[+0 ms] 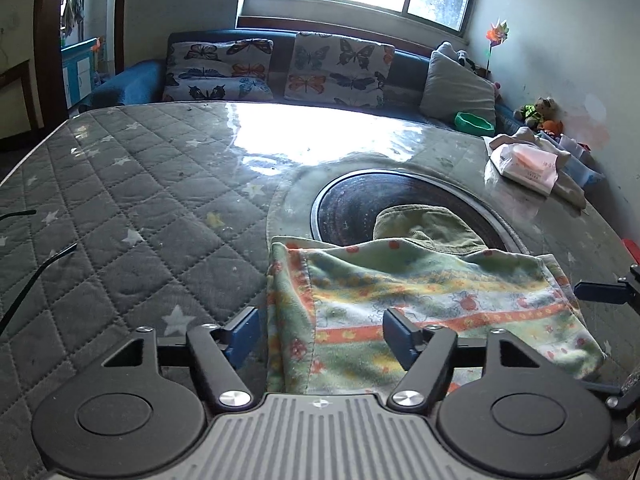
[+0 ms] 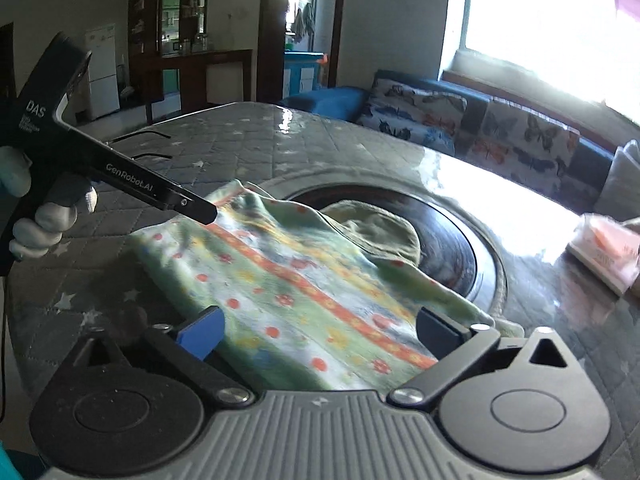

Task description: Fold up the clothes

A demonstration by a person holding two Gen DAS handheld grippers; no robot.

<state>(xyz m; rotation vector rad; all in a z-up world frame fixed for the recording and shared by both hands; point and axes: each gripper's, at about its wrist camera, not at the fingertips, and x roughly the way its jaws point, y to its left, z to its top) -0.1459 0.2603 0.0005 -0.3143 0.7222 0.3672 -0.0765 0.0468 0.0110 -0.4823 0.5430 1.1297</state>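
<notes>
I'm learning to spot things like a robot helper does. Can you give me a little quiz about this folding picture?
1. True or false: the left gripper is open around the near edge of the flowery cloth.
2. What lies under the far edge of the flowery cloth? A) the olive green garment B) a book C) a shoe
3. Fill in: the cushions on the sofa have ____ printed on them.

Key: 1 true; 2 A; 3 butterflies. The right gripper is open too.
</notes>
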